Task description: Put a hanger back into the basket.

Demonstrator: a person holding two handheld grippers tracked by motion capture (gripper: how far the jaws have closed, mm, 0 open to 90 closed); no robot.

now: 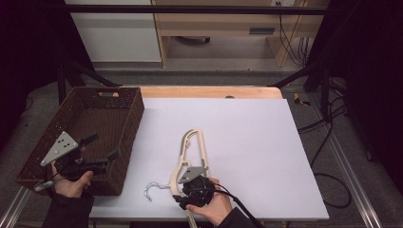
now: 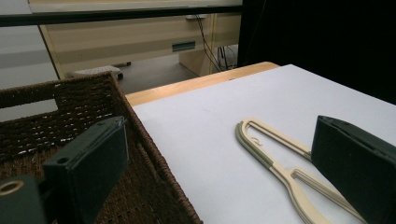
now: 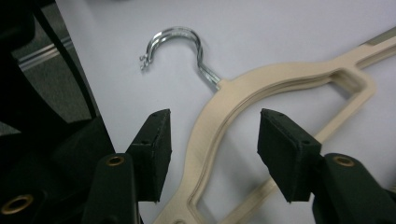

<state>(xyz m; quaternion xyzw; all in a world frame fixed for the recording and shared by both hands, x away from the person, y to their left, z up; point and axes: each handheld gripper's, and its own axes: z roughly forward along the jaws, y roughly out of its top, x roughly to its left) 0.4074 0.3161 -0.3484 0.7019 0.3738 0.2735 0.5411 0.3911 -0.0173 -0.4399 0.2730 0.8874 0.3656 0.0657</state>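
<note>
- Two claws are mine: my right claw (image 3: pixel 212 149) hangs low over the hanger (image 3: pixel 261 93), and my left claw (image 1: pixel 102 148) hovers over the near end of the basket (image 1: pixel 130 102).
- Right claw's jaws stand apart, spread wide, with one beige arm of the hanger running up between them; the pads (image 3: pixel 156 144) sit on either side of that arm, and I see a gap on each side, so nothing is pinched.
- Just ahead of my right claw and a little to its left, the hanger's metal hook (image 3: pixel 180 44) curls on the white sheet (image 3: pixel 280 28).
- From above, the hanger lies flat on that sheet, its long loop stretching away from my right claw toward the far side of the table (image 1: pixel 209 91).
- Left claw's jaws also gape, with nothing between them; one jaw lies over the wicker wall, the other over the sheet.
- Off to my left claw's right, well apart from it, lies the hanger.
</note>
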